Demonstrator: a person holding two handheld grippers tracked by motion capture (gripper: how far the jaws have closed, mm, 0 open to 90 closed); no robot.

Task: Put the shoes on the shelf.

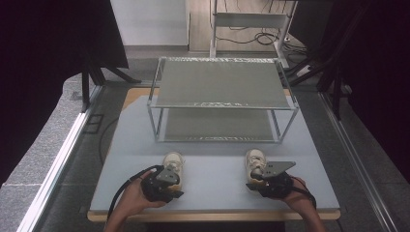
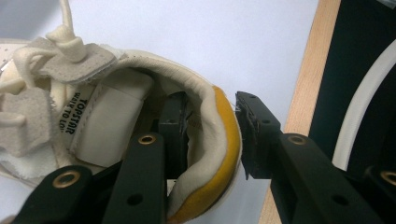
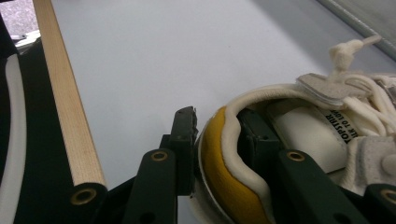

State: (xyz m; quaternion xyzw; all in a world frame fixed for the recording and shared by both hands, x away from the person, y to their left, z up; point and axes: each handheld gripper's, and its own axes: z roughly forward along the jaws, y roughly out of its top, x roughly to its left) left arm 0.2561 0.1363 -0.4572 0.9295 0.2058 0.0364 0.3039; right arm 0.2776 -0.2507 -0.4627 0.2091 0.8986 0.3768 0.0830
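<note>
Two cream shoes sit near the table's (image 1: 212, 188) front edge. The left shoe (image 2: 140, 116), at 7 o'clock, has "TOPSTAR" on its insole; the left gripper (image 2: 212, 135) straddles its yellow-trimmed heel, outer pad slightly apart. At 5 o'clock, the right gripper (image 3: 219, 140) clamps the right shoe's (image 3: 303, 140) heel, same label half-readable.

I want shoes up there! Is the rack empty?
Empty: both shelves of the metal rack are bare; the two shoes sit on the table.

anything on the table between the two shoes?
No. In the high view the stretch of grey table between the left shoe and the right shoe is bare; the metal rack stands farther back.
</note>
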